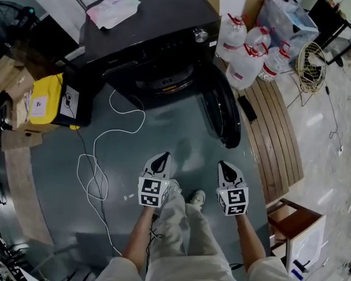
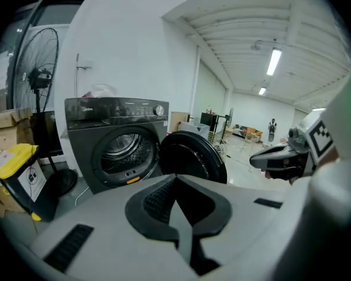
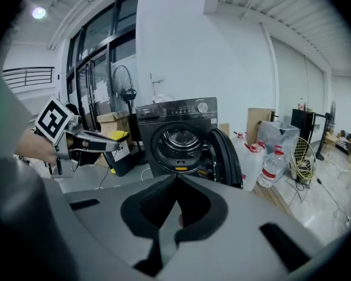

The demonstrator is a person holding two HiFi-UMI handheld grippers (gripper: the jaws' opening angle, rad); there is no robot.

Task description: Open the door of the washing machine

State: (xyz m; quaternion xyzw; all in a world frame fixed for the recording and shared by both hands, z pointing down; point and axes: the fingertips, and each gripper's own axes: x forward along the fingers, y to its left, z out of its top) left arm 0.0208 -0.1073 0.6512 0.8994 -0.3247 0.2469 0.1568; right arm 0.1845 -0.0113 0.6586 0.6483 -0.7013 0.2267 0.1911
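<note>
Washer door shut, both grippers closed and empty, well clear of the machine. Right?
Not quite: the door is swung wide open, drum exposed, as the left gripper view shows. The rest holds: left gripper and right gripper are closed, empty and clear of the washing machine.

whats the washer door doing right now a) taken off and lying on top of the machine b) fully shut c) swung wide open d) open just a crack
C: the door stands swung out wide to one side of the washing machine, leaving the drum opening fully exposed.
</note>
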